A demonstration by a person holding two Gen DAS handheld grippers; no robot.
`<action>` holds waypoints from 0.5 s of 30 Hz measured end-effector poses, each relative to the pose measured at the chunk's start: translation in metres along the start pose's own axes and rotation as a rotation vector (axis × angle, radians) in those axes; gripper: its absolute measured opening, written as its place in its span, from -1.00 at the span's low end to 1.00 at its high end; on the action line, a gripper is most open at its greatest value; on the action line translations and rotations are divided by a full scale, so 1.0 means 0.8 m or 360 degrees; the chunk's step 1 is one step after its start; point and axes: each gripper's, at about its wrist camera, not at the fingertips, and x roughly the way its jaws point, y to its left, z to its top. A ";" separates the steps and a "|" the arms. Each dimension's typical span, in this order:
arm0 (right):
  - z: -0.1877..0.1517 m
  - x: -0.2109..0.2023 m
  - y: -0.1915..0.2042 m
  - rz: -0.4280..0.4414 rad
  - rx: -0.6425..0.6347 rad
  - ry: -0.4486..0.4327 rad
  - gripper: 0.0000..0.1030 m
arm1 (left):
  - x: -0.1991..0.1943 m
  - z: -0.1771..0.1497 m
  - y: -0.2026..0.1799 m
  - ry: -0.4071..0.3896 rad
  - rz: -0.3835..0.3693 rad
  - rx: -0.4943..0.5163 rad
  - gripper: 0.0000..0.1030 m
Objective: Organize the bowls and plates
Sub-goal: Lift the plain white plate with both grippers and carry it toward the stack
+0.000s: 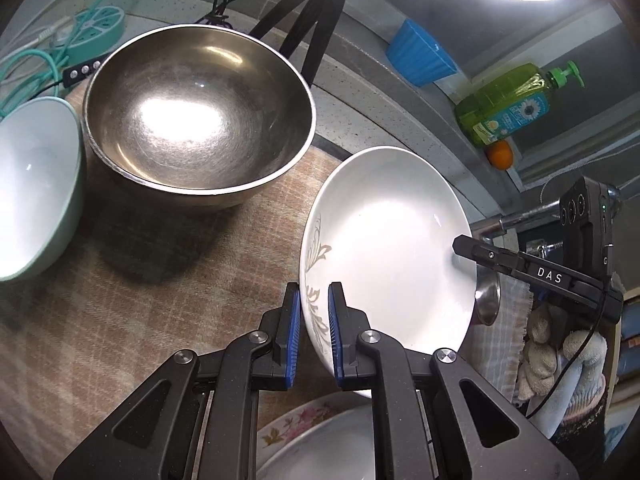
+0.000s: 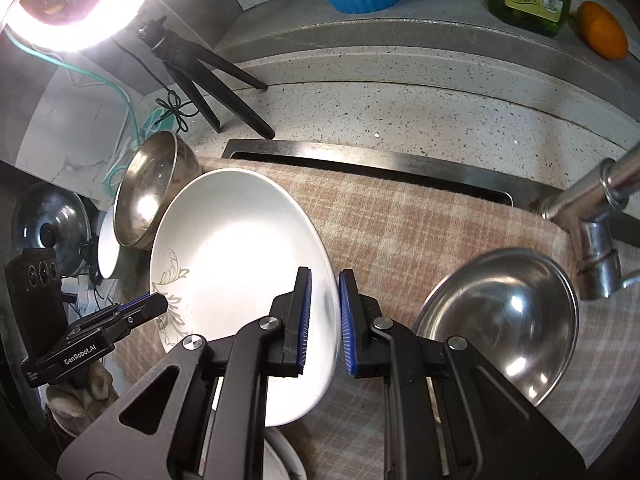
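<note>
**White plate pinched on both rims**

My left gripper (image 1: 314, 332) clamped the white plate (image 1: 384, 240) at its leaf-patterned edge, lower centre of frame. My right gripper (image 2: 325, 320) clamped the opposite rim, holding it above the checked cloth (image 2: 420, 232).

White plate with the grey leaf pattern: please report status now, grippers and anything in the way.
Left gripper and right gripper both shut on white plate, opposite rims. Plate lifted, tilted above flowered plate. Steel bowl to the left, clear.
</note>
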 end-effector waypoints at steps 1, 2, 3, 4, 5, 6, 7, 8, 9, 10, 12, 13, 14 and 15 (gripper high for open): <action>-0.004 -0.004 0.001 0.0007 0.0008 -0.0008 -0.72 | -0.002 -0.001 -0.002 -0.0002 0.0000 0.0010 -0.78; -0.008 -0.007 0.002 0.0014 0.0016 -0.0015 -0.72 | -0.006 -0.002 -0.003 -0.0003 -0.0003 0.0020 -0.78; -0.012 -0.011 0.003 0.0019 0.0023 -0.0023 -0.72 | -0.010 -0.004 -0.004 -0.0005 -0.0007 0.0034 -0.78; -0.018 -0.015 0.004 0.0024 0.0030 -0.0029 -0.72 | -0.013 -0.005 -0.005 -0.0005 -0.0009 0.0043 -0.78; -0.024 -0.019 0.006 0.0032 0.0038 -0.0036 -0.72 | -0.017 -0.007 -0.004 -0.0005 -0.0012 0.0051 -0.78; -0.031 -0.023 0.008 0.0036 0.0046 -0.0044 -0.72 | -0.020 -0.009 -0.005 -0.0003 -0.0013 0.0062 -0.78; -0.037 -0.027 0.011 0.0036 0.0047 -0.0050 -0.72 | -0.023 -0.011 -0.005 -0.0001 -0.0015 0.0072 -0.78; -0.045 -0.031 0.013 0.0035 0.0050 -0.0057 -0.72 | -0.027 -0.014 -0.005 0.0002 -0.0019 0.0084 -0.78; -0.052 -0.035 0.015 0.0039 0.0057 -0.0062 -0.72 | -0.030 -0.017 -0.005 0.0005 -0.0022 0.0093 -0.78; -0.059 -0.039 0.016 0.0043 0.0065 -0.0065 -0.72 | -0.033 -0.019 -0.005 0.0008 -0.0025 0.0102 -0.78; -0.075 -0.046 0.019 0.0056 0.0092 -0.0072 -0.72 | -0.039 -0.024 -0.005 0.0014 -0.0029 0.0123 -0.78; -0.082 -0.049 0.020 0.0062 0.0102 -0.0074 -0.72 | -0.041 -0.026 -0.005 0.0015 -0.0030 0.0131 -0.78; -0.090 -0.051 0.022 0.0069 0.0115 -0.0075 -0.72 | -0.044 -0.029 -0.005 0.0018 -0.0029 0.0143 -0.78; -0.097 -0.052 0.023 0.0072 0.0122 -0.0074 -0.72 | -0.047 -0.033 -0.004 0.0021 -0.0030 0.0153 -0.78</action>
